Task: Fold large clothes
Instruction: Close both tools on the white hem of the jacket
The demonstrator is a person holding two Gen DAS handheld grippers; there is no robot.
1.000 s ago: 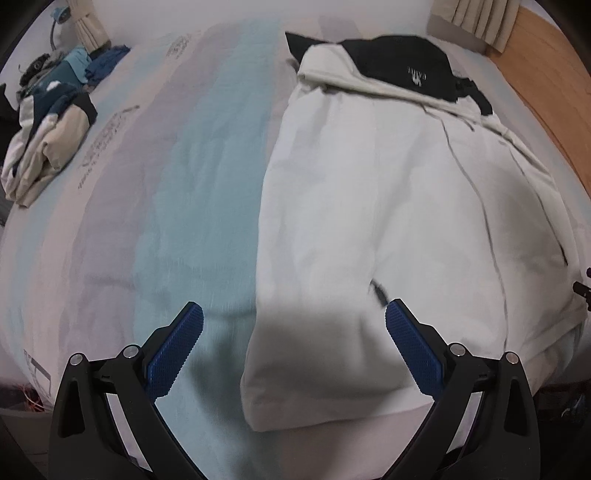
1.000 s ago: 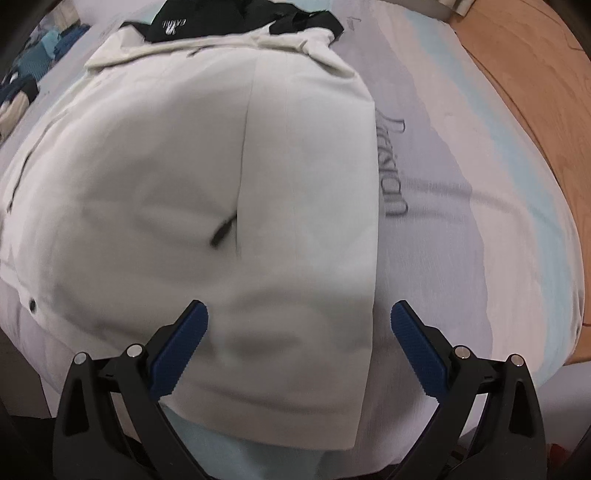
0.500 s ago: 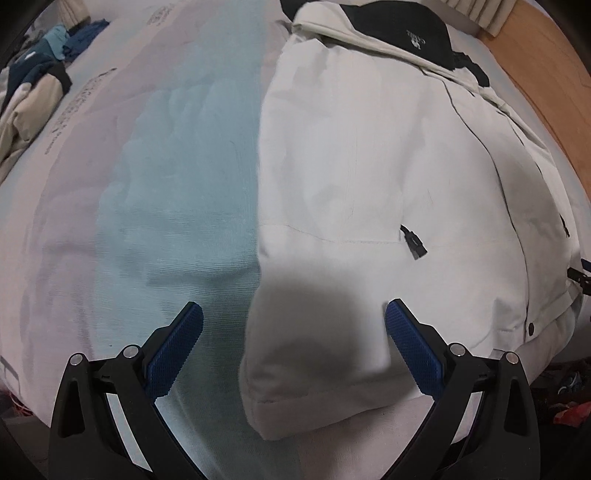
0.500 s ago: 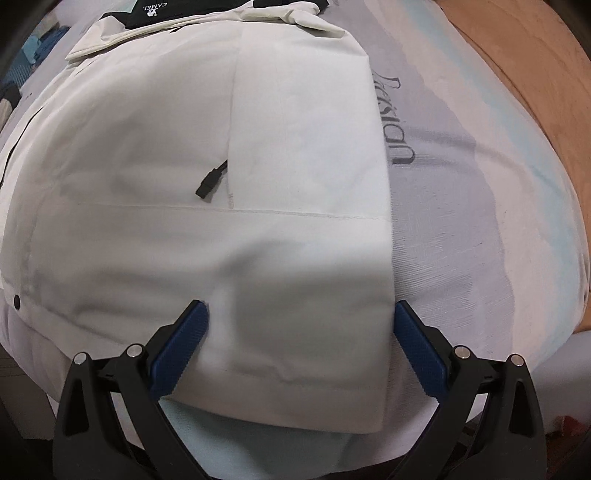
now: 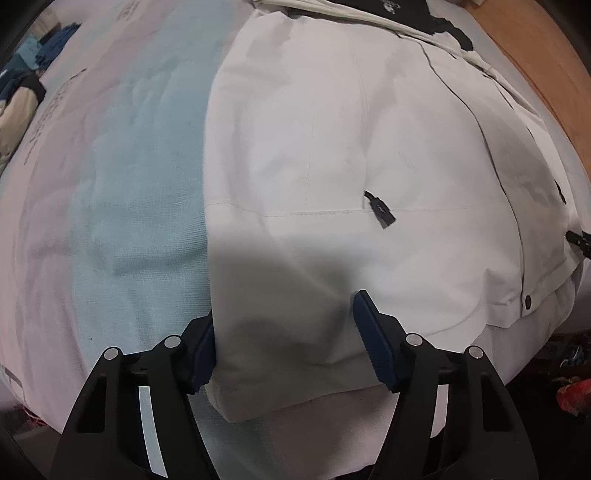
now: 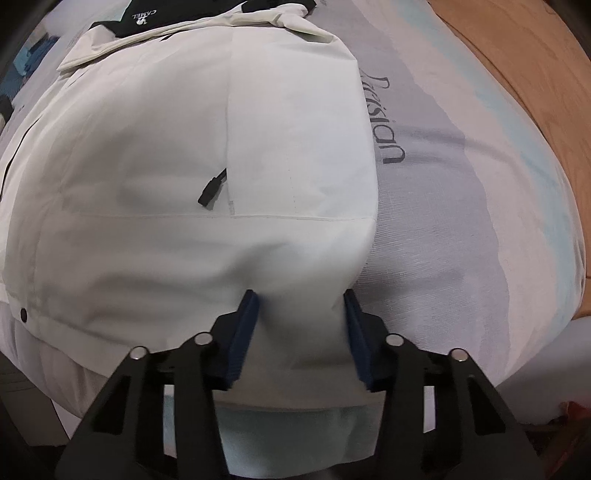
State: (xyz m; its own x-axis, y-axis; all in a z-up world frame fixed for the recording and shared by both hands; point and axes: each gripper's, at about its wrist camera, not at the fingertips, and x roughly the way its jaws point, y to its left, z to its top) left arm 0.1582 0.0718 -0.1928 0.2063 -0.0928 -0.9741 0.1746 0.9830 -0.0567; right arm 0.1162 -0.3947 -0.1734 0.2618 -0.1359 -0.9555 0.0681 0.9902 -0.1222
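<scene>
A cream-white jacket (image 5: 332, 147) lies spread flat on the bed, its black-lined collar (image 6: 147, 18) at the far end and its hem nearest me. My left gripper (image 5: 288, 332) points down over the hem's left corner. Its jaws are closing, one pad at the jacket's side edge and the other on top of the cloth, which is only lightly rumpled between them. My right gripper (image 6: 301, 325) is at the hem's right corner of the jacket (image 6: 184, 147). Its jaws are closing too, and a ridge of fabric is bunched up between the pads.
The striped pale blue, lilac and white bed sheet (image 5: 129, 184) shows left of the jacket and, printed with lettering (image 6: 386, 122), to its right. A pile of other clothes (image 5: 18, 103) lies at the bed's far left. Wooden floor (image 6: 517, 55) lies beyond the right edge.
Both grippers have come down onto the jacket's hem and their jaws have narrowed from wide open. The right one has gathered cloth between its pads.
</scene>
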